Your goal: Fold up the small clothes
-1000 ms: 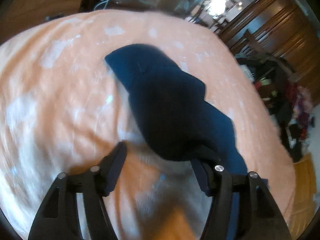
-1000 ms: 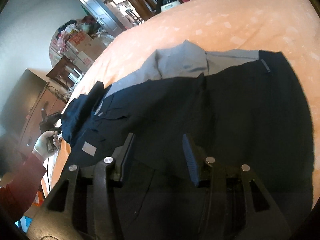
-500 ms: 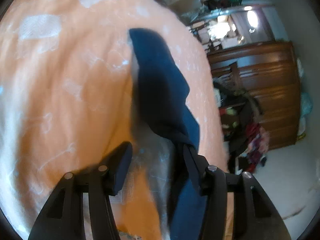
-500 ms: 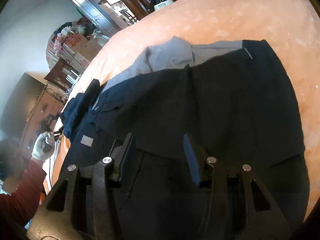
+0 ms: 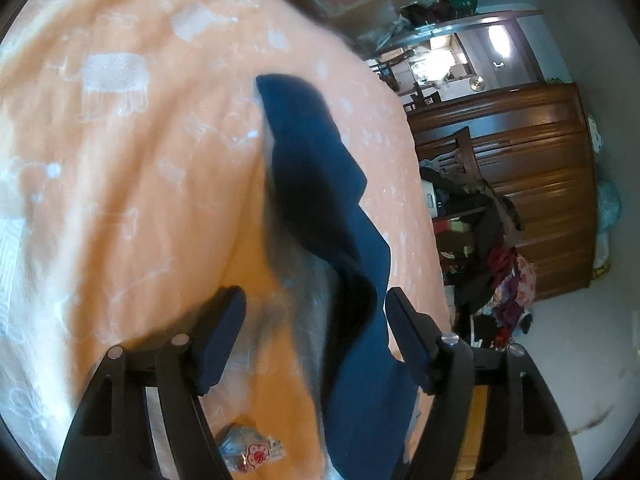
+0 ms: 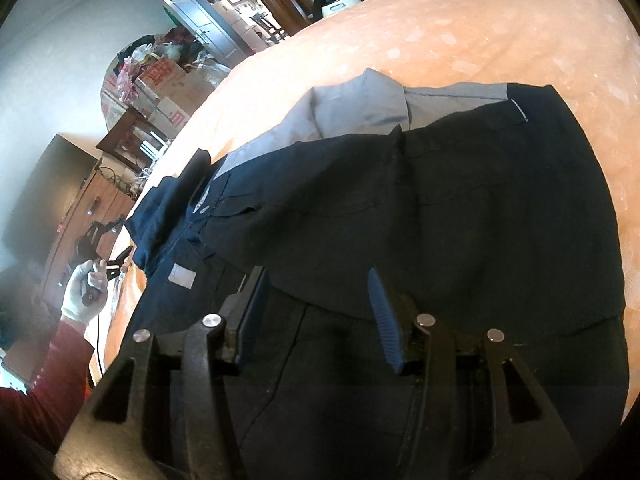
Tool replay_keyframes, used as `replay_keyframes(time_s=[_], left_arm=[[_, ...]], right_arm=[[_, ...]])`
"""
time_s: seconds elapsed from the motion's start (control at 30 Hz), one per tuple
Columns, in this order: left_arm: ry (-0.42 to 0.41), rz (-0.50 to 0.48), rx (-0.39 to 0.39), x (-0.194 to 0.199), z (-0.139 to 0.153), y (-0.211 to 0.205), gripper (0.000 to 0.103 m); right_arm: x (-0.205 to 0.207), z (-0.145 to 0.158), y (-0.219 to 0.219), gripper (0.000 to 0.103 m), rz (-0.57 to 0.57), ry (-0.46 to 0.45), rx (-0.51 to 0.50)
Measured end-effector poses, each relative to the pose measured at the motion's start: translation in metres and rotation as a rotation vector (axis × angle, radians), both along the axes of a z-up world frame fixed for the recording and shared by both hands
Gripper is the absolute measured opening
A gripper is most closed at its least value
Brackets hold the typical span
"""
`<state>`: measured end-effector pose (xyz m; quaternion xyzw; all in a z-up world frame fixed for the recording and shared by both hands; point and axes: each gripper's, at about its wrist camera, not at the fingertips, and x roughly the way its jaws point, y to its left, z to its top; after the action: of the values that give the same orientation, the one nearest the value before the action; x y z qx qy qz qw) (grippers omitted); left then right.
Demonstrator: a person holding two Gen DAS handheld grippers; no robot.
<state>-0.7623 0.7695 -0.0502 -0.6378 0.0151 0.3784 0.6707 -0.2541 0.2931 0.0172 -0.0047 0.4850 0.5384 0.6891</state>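
Our left gripper point(image 5: 316, 320) has swung round over the last second, so the navy sleeve point(image 5: 316, 184) that lay broad before it now runs as a narrow strip along the orange bed point(image 5: 120, 200). Its jaws stand wide open, cloth between them but not pinched. Our right gripper point(image 6: 316, 312) hovers over the dark shirt point(image 6: 440, 208), jaws open and empty. We judge the sleeve fold is not yet begun.
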Motion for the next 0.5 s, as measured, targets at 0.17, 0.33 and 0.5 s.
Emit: replay_keyframes(time_s=[0.17, 0.33, 0.5], left_arm=[[-0.054, 0.016, -0.039, 0.008, -0.006, 0.009, 0.075], [0.032, 0.01, -0.052, 0.018, -0.006, 0.025, 0.079], [0.173, -0.057, 0.024, 0.061, 0.013, 0.039, 0.002]], right_arm=[[-0.006, 0.004, -0.003, 0.052, 0.001, -0.013, 0.008], [-0.007, -0.004, -0.004, 0.053, 0.016, -0.008, -0.022], [-0.012, 0.009, -0.011, 0.053, 0.004, -0.016, 0.022]])
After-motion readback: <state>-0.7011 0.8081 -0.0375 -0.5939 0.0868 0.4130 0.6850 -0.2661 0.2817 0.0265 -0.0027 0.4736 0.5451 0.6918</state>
